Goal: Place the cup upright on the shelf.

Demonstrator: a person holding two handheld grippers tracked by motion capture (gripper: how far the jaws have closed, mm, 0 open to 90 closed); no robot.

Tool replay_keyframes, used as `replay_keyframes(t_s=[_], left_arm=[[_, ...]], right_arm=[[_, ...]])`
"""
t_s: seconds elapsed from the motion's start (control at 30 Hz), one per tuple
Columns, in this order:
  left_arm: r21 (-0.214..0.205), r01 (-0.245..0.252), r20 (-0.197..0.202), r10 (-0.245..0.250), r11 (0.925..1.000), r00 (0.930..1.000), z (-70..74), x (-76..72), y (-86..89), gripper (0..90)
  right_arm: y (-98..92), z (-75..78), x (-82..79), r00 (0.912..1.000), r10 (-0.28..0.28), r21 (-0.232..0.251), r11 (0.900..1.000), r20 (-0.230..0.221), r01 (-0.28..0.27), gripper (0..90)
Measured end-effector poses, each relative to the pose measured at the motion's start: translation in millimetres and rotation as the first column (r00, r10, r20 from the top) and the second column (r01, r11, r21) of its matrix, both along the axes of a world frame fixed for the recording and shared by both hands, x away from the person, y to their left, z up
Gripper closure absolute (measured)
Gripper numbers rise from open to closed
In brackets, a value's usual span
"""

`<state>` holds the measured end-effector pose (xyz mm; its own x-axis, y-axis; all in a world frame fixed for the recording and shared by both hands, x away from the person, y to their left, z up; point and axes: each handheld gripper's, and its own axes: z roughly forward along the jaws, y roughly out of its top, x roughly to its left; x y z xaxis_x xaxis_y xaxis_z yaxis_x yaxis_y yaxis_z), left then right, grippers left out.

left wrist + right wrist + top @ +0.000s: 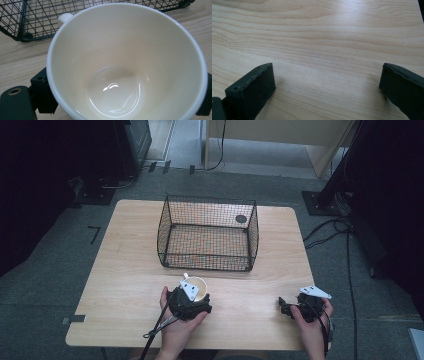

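Cream cup sits on the wooden table in the high view, just in front of the black wire basket, with its small handle turned toward the basket's near wall. The left gripper comes up behind the cup from the person's side, touching or nearly touching it, while the right gripper rests well apart near the table's right edge, over bare wood. The basket looks empty apart from a dark round mark seen through the mesh at its far right corner.

Left gripper view: the cup is seen from above and close, empty and glossy inside, with its handle toward the basket. Black jaw parts show at both sides of the cup's body, so the jaws stand around it; whether they already press on it I cannot tell.

Right gripper view: the right gripper stands wide apart with nothing between its jaws, just the table beneath.

My judgement is that the grasp on the cup is being made. The next move calls for a firm squeeze across the round wall, then a lift high enough to clear the basket's rim before lowering the cup inside.
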<state>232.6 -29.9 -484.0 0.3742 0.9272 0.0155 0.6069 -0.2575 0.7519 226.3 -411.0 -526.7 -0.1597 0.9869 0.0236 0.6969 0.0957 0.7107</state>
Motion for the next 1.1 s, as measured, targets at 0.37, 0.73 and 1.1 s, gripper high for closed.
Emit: replay_keyframes(t_s=[0.37, 0.73, 1.1], left_arm=[[0.006, 0.024, 0.015, -0.024, 0.9997, 0.9996, 5.5, 6.3, 14.0, 9.3], [-0.001, 0.035, 0.069, -0.035, 0.9994, 0.997, 25.8, 12.7, 21.7, 9.3], [-0.006, 0.049, 0.121, -0.047, 0.9988, 0.9915, 52.0, 26.9, 23.4, 9.4]], right_arm=[[0.0, 0.0, 0.0, 1.0, 0.0, 0.0, 1.0, 0.0, 0.0, 0.0], [0.0, 0.0, 0.0, 1.0, 0.0, 0.0, 1.0, 0.0, 0.0, 0.0], [0.1, 0.0, 0.0, 1.0, 0.001, 0.001, 1.0, -0.001, -0.001, 0.0]])
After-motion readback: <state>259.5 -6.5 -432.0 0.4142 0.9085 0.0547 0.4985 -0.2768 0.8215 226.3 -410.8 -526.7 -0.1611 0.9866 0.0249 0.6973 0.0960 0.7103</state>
